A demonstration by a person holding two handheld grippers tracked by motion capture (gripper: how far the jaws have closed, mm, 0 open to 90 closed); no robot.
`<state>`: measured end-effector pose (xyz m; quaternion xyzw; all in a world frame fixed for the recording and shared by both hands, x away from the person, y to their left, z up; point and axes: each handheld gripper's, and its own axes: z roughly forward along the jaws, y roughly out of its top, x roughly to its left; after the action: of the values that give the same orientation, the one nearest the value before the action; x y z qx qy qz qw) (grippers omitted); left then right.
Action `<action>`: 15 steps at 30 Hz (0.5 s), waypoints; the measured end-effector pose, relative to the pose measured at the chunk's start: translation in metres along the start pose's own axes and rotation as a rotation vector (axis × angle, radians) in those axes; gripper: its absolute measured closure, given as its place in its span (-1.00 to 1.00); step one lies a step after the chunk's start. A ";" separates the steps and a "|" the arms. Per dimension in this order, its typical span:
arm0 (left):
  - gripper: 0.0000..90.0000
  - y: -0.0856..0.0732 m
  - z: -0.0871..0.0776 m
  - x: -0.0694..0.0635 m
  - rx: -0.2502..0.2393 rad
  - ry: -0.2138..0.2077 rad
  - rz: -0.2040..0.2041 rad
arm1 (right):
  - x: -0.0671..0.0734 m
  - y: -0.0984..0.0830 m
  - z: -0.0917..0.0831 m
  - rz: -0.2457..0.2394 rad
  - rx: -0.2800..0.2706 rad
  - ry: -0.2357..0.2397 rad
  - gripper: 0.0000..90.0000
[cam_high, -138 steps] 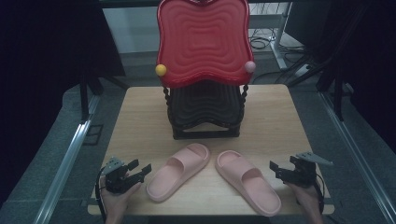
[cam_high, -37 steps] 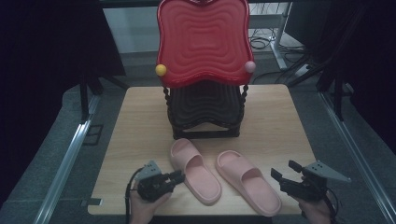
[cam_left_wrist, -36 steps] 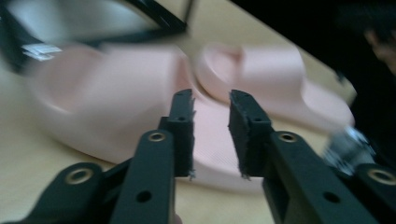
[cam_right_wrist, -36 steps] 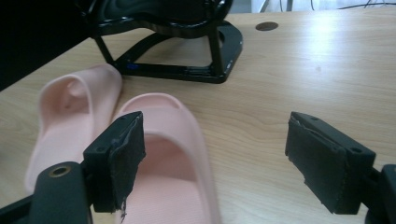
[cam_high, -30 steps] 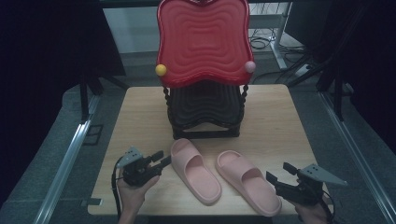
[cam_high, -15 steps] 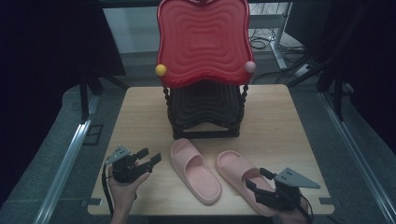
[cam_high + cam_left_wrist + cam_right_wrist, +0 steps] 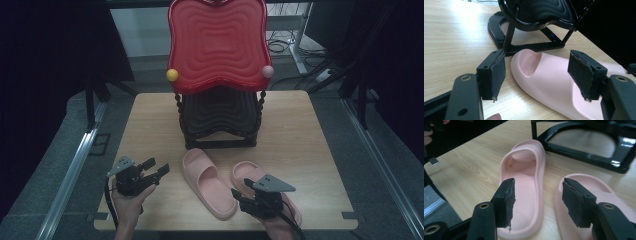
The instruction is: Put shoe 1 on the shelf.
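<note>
Pink left slipper [image 7: 207, 183] just right of the empty, wide-open left gripper [image 7: 159, 169], not touching.

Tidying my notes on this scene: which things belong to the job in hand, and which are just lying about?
In the job: left slipper, right slipper, left gripper, right gripper.
Lying about: red tray, black stand, table.

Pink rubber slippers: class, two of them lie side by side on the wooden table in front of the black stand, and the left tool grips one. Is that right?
Not quite. In the left gripper view, the left tool stands open, clear of the pink rubber slipper. The rest holds.
</note>
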<state>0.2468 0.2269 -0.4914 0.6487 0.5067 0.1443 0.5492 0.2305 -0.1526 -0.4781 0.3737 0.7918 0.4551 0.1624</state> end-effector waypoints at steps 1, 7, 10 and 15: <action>-0.32 0.000 0.000 0.000 0.001 0.000 0.000 | 0.000 0.000 0.000 0.000 0.000 0.000 0.02; -0.33 -0.001 -0.001 0.003 0.003 0.005 -0.003 | 0.003 0.003 0.026 0.012 0.026 0.003 0.13; -0.33 -0.001 -0.002 0.004 0.000 0.004 -0.007 | 0.005 0.005 0.036 0.009 0.036 0.002 0.16; -0.33 -0.001 -0.003 0.004 -0.001 0.000 -0.007 | 0.010 0.010 0.048 -0.001 0.053 -0.003 0.23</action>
<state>0.2461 0.2321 -0.4926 0.6466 0.5087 0.1430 0.5501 0.2569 -0.1133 -0.4944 0.3781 0.8034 0.4334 0.1538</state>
